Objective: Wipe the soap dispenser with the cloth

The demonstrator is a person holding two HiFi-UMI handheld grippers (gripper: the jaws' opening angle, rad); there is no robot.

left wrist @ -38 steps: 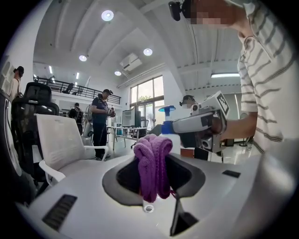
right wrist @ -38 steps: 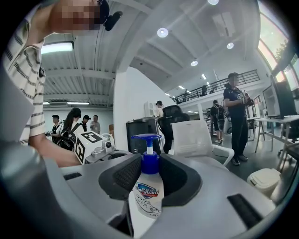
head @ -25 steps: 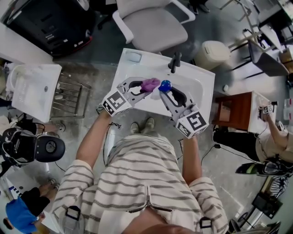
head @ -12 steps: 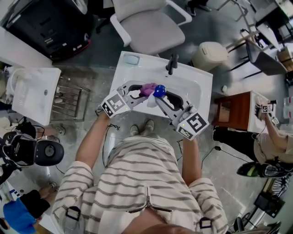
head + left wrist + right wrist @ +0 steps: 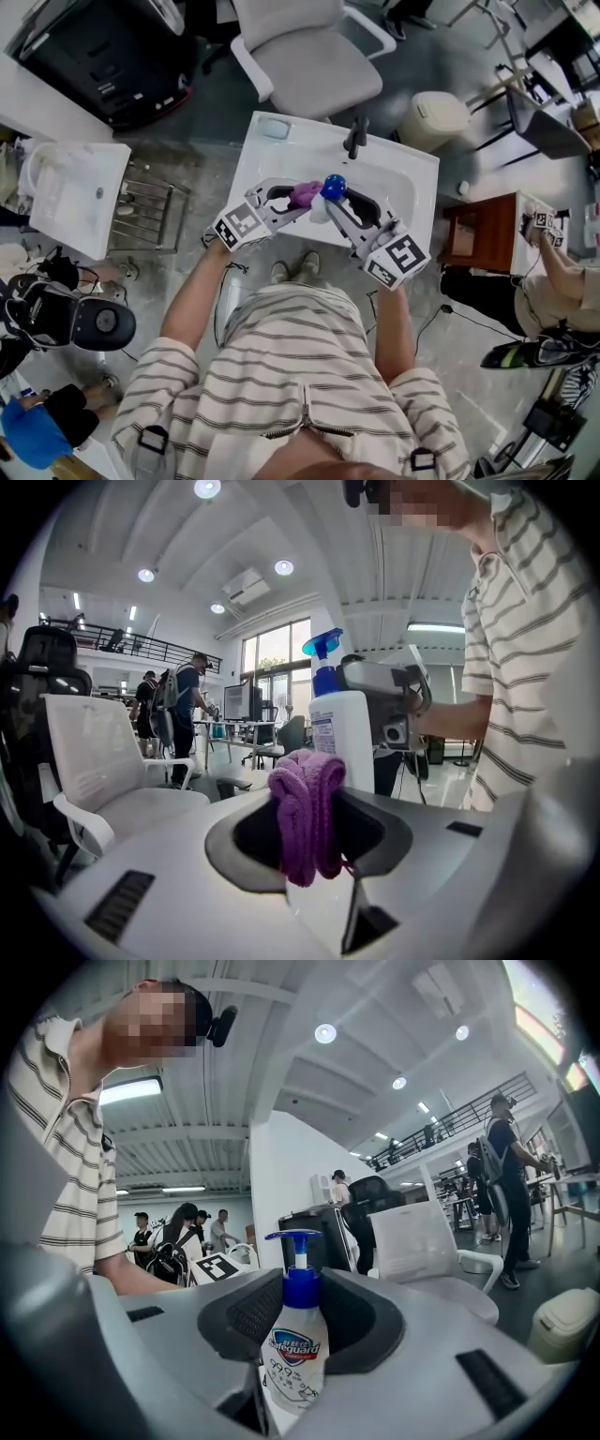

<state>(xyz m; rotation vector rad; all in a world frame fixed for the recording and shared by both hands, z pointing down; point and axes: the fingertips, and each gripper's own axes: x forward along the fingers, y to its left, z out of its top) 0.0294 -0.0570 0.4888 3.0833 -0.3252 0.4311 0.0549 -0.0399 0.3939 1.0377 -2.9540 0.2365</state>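
Centre frame — left tongs (image 5: 296, 199) pinch cloth (image 5: 305, 813), right tongs (image 5: 328, 202) clamp soap dispenser (image 5: 292, 1349); cloth apparently still against it — wiping ongoing.

One white plastic soap dispenser with a blue pump (image 5: 332, 185), one purple knitted cloth (image 5: 302, 194) and two grey handheld grippers, the left gripper (image 5: 296, 201) and the right gripper (image 5: 327, 206), are showing. Two white ceramic sinks, the near sink (image 5: 272, 150) and the side sink (image 5: 70, 202), one grey office chair (image 5: 314, 66) and one beige lidded bin (image 5: 434, 114) are standing around.
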